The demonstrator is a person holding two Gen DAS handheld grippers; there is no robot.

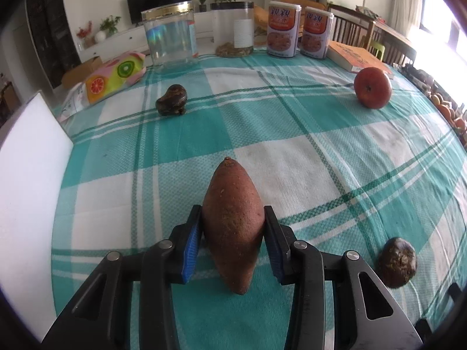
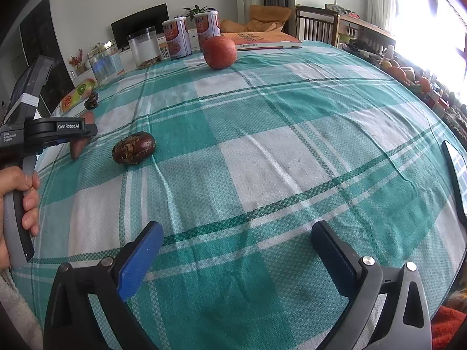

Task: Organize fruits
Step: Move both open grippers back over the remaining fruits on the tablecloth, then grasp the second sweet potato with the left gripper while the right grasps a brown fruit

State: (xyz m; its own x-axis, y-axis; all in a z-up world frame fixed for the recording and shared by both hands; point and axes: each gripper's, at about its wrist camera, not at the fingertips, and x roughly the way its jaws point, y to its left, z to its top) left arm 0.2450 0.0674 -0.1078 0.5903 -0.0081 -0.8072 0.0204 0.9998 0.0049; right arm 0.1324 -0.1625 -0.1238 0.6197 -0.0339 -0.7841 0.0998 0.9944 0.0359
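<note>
A reddish-brown sweet potato (image 1: pixel 233 224) lies lengthwise between the blue pads of my left gripper (image 1: pixel 233 213), which is shut on its thick middle; its far tip points away over the checked tablecloth (image 1: pixel 292 134). To its right sits a dark wrinkled round fruit (image 1: pixel 397 262). Another dark fruit (image 1: pixel 171 99) lies far left, and a red apple (image 1: pixel 373 87) far right. My right gripper (image 2: pixel 238 233) is open over bare cloth with nothing between its fingers. The right wrist view also shows the apple (image 2: pixel 219 52), the near dark fruit (image 2: pixel 133 148) and the left gripper (image 2: pixel 73 129) in a hand.
Along the far edge stand a clear jar with a gold lid (image 1: pixel 170 38), a second clear jar (image 1: pixel 233 29), two printed cans (image 1: pixel 297 30) and an orange book (image 1: pixel 359 57). A fruit-print pack (image 1: pixel 115 75) and a white board (image 1: pixel 29 198) lie at left. A dark flat device (image 2: pixel 455 180) lies at right.
</note>
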